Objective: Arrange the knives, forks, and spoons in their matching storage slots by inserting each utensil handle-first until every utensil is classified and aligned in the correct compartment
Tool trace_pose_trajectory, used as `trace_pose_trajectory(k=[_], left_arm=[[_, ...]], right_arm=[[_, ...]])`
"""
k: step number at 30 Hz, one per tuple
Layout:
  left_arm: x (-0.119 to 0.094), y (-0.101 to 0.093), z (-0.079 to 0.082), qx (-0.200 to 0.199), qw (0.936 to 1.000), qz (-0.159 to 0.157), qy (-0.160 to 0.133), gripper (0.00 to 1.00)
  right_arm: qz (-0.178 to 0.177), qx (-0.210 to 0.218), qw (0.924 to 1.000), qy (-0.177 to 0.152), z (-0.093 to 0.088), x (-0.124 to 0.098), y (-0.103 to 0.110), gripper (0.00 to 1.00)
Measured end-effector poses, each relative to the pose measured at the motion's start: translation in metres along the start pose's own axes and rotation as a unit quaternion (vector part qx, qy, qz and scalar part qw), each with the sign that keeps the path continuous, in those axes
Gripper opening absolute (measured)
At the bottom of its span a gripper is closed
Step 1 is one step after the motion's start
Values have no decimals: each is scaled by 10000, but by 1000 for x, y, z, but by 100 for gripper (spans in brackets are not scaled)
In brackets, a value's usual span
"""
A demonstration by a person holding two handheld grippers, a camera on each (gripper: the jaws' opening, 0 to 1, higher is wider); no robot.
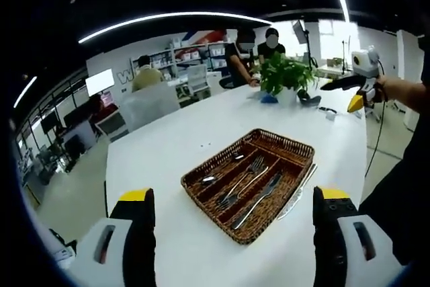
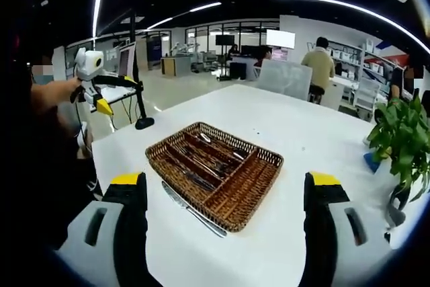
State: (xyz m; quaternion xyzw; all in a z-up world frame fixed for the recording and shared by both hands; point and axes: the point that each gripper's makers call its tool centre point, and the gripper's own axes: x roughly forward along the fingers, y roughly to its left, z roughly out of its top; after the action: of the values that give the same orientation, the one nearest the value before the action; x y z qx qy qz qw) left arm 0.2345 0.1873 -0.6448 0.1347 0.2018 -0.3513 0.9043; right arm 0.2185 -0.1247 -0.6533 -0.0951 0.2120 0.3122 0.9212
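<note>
A brown wicker cutlery tray (image 1: pixel 289 140) with long compartments lies in the middle of the white table (image 1: pixel 168 146). In it lie a spoon (image 1: pixel 213 178), forks (image 1: pixel 247 176) and a knife (image 1: pixel 261 198). One more knife (image 1: pixel 299 189) lies on the table along the tray's outer side, also seen as the loose knife (image 2: pixel 193 211) beside the tray (image 2: pixel 277 159). My left gripper (image 1: pixel 235 195) hovers open before the tray, holding nothing. My right gripper (image 2: pixel 226 179) is open and empty too, facing the tray from the other side. Each shows far off in the other's view: right gripper (image 1: pixel 359 84), left gripper (image 2: pixel 101 92).
A potted green plant (image 1: pixel 285 77) stands at the table's far end, seen close on the right as the plant (image 2: pixel 403 132). People sit at desks beyond the table. A black stand (image 2: pixel 139 99) rises by the table corner. The table edge (image 1: pixel 107 186) drops to the floor.
</note>
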Motion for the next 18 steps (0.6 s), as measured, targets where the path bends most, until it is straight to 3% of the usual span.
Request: trace_pose_trajectory(k=[5,12,14,18], left_arm=[[4,-8,-11,-7,9999,-103,127,99],[6,-23,-20,-127,9995,-209,180,99],[5,-24,-19,-155,9995,-223,164,99],[3,-21,-18,-156,9996,-187,151,99]], right_arm=[[117,-434,9988,173,-19,9,7,100],[361,-308,9986,236,-40,21,15,93],[471,-92,9984,290,-56,28,15,92],[694,163,9948,722,-96,39,18,88]])
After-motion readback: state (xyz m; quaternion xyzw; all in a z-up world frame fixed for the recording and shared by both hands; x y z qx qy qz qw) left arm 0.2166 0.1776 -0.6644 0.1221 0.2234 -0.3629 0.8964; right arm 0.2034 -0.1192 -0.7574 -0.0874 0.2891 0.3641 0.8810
